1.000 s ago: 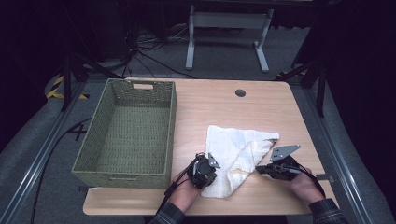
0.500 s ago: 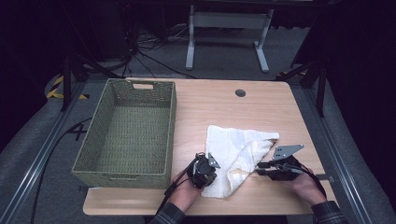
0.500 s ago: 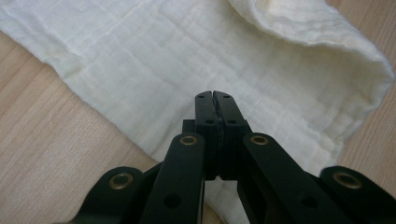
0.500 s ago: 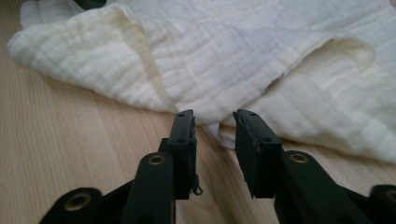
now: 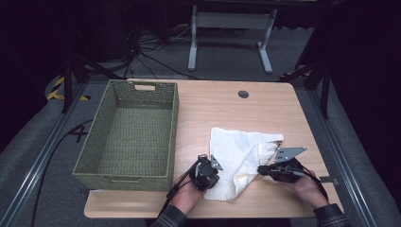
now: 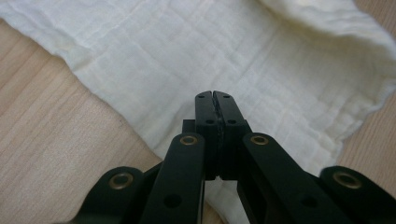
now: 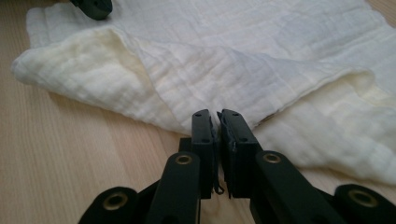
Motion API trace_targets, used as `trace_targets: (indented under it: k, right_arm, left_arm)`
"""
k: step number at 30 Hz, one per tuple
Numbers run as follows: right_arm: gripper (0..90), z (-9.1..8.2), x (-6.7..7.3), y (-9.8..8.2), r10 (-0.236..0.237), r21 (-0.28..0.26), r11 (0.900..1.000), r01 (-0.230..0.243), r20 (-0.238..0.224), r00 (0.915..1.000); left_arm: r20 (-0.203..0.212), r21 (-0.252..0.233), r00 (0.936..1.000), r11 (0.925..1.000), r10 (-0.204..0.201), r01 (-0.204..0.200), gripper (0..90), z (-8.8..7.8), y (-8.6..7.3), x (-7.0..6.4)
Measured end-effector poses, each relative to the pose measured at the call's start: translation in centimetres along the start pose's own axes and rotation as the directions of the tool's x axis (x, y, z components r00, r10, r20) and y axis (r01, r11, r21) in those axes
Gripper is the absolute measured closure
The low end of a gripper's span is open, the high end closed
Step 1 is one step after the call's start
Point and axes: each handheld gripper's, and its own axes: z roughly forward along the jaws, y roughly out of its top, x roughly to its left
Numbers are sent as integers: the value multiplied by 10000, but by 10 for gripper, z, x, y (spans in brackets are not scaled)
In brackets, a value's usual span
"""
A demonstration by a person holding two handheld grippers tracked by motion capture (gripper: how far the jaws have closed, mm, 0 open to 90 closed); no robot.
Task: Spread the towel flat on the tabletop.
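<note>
A rumpled cream muslin cloth [image 5: 241, 158] lies on the light wooden surface [image 5: 222, 106], right of the green woven basket [image 5: 130, 135]. The left hand-held gripper [image 6: 215, 95] rests fully closed over the cloth's near-left corner. The right hand-held gripper [image 7: 218, 116], its jaws just closing to a slit, meets the cloth's folded right edge; whether it pinches the cloth I cannot tell.

A green basket [image 5: 127, 137] sits on the left of the wooden table [image 5: 222, 106]. Black cables [image 5: 151, 56] lie on the floor behind.

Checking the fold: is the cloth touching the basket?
Apart. The high view shows a strip of bare table between the cloth and the basket.
</note>
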Motion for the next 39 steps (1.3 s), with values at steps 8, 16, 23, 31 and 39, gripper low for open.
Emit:
trace_targets:
  k: [8,16,23,31,39]
  right_arm:
    - [846,-32,1,-26,507,-318,9982,-499,237,9984]
    - [846,-52,11,-58,892,-144,9960,-886,418,9951]
    - [827,-69,11,-85,1422,-29,9898,-1423,632,9878]
    - [733,-77,6,-84,1702,-724,9836,-1651,715,9828]
    - [720,-65,-10,-63,1579,-925,9842,-1512,699,9850]
  left_arm:
    - [-44,106,10000,9999,0,0,897,-1,0,0]
    - [-50,247,9999,9997,-90,92,897,-1,0,-7]
    - [169,184,9998,9998,78,-81,896,-5,-9,-23]
    - [-58,-157,10000,9999,-62,62,891,-4,-1,-14]
    - [-272,-373,9989,9986,-387,377,840,-3,14,3]
